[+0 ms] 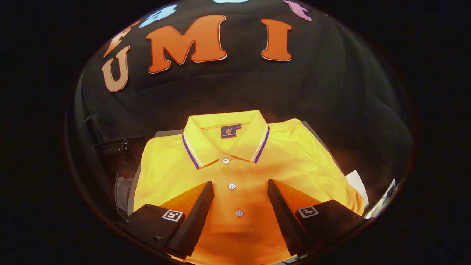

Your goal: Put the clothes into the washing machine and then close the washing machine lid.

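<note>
A folded yellow polo shirt (294, 162) lies flat on a grey surface (166, 133), collar toward the booth wall. Its collar has purple and white stripes, and three white buttons run down the placket. My gripper (240, 186) hovers over the shirt's lower front with its fingers spread wide. The placket and the lower two buttons show in the gap between the fingers. Neither finger presses on the cloth that I can see.
A dark rounded object (123, 189) with a glossy rim sits left of the shirt, below the surface's edge. White paper (357, 184) lies past the shirt's right side. Black cloth hangs behind the surface.
</note>
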Available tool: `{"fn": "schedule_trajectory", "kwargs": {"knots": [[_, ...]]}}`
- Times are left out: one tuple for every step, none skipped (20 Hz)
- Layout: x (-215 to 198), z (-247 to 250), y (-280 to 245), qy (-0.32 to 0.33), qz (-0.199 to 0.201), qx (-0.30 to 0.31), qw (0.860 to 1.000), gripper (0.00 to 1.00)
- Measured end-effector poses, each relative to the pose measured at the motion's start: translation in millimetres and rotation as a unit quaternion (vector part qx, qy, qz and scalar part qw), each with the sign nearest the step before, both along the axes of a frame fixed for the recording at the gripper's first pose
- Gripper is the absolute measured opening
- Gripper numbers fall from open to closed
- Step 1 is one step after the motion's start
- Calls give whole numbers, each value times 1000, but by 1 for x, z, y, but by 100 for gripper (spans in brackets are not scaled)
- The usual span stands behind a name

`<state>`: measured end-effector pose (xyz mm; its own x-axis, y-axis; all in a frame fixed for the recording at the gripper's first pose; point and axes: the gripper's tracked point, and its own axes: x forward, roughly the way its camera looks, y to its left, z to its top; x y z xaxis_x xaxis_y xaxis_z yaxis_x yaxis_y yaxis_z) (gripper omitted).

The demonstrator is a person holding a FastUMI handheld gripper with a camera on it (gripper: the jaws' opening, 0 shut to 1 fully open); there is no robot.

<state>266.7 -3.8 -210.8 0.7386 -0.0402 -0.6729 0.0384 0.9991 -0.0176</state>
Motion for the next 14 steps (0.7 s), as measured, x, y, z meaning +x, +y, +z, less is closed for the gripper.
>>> {"fn": "schedule_trajectory", "kwargs": {"knots": [[-1, 1, 1, 5, 4, 1, 1000, 96], [0, 0, 3, 5, 8, 2, 1000, 92], [0, -2, 7, 10, 12, 3, 1000, 88], [0, -1, 10, 12, 17, 4, 1000, 73], [0, -2, 14, 18, 19, 11, 1000, 59], [0, 0, 15, 16, 14, 21, 1000, 46], [1, -1, 16, 20, 8, 27, 999, 37], [0, -1, 16, 24, 2, 30, 999, 28], [0, -1, 16, 28, -4, 31, 999, 28], [1, 0, 18, 31, -9, 33, 999, 28], [1, 0, 19, 32, -10, 29, 999, 16], [1, -1, 18, 34, -11, 21, 999, 15], [1, -1, 17, 32, -16, 14, 999, 15], [1, -1, 18, 27, -19, 10, 999, 15]]}}
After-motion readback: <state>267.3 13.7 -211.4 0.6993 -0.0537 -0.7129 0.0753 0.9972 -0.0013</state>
